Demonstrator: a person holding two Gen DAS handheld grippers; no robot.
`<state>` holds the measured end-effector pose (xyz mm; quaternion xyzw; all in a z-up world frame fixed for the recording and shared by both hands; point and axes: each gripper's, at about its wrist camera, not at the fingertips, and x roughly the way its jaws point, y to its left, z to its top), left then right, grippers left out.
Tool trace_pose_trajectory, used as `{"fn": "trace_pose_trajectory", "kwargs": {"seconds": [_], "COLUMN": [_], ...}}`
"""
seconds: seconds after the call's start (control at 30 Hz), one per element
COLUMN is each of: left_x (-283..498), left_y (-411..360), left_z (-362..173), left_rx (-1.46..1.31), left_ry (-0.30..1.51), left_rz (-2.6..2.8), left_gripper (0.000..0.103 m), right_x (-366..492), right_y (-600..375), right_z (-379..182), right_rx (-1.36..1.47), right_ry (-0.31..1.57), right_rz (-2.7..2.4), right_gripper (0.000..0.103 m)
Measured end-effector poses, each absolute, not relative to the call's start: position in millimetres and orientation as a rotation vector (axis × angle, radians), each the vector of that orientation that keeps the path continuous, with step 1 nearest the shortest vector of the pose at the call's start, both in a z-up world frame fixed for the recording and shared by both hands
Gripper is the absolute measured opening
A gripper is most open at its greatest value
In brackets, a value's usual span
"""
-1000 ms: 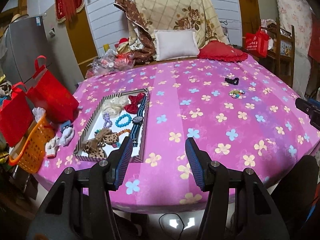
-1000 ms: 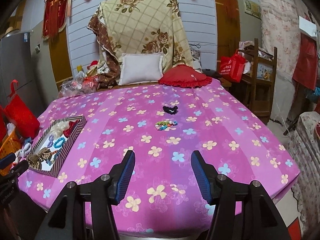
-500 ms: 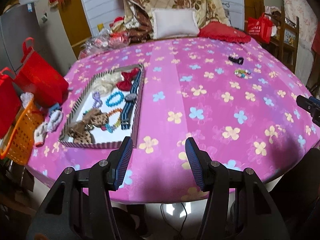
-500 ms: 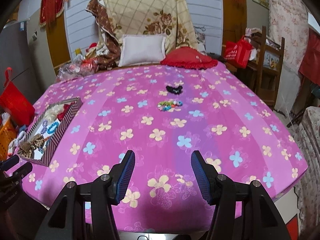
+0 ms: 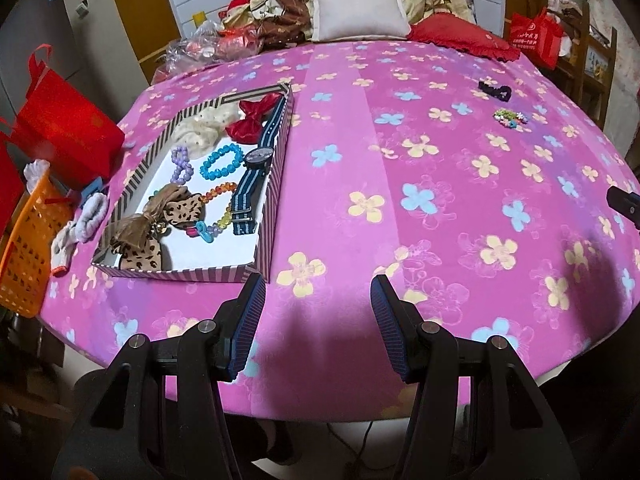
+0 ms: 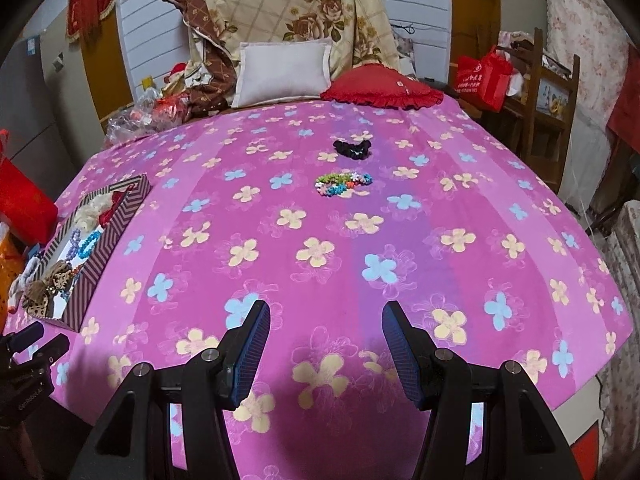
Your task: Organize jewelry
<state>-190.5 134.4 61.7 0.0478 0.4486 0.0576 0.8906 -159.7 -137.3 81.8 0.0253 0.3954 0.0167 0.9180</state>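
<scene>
A: Box (image 5: 276, 184), left view: striped, near the table's (image 5: 440, 240) left edge, holding watch (image 5: 256, 160) and bracelets. Left gripper (image 5: 318, 300) wide open, empty.

B: Right view: right gripper (image 6: 326, 320) wide open, empty; flower bracelet (image 6: 343, 184) and black scrunchie (image 6: 353, 149) mid-table, open cloth around. Bag lettering unreadable.

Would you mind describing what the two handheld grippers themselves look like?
Both match: the left gripper and right gripper have matte black angular plastic bodies, silver round screw heads at the joints, and two fingers faced with ribbed dark-blue pads. No sleeves or markings show on them.
</scene>
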Motion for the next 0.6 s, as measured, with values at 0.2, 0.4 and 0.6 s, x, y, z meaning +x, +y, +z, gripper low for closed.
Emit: {"fn": "trace_pose_trajectory", "kwargs": {"seconds": [0.2,0.4,0.6], "left_x": [-167.4,-146.9,-140.2], "left_y": [129.1,121.9,113.7], "left_z": [60.3,51.3,37.5], "left_rx": [0.116,0.068,0.034], "left_ry": [0.923,0.943,0.945], "left_rz": [0.093,0.021,-0.066], "left_gripper": [0.055,0.055,0.055], "right_x": [-133.7,-77.3,0.4], "right_y": [-147.0,-160.8,-172.3], "right_z": [78.2,86.2,78.2], "right_rx": [0.046,0.034,0.098], "right_ry": [0.822,0.78,0.853], "right_rz": [0.014,-0.029,-0.01], "right_gripper": [0.056,0.056,0.056]}}
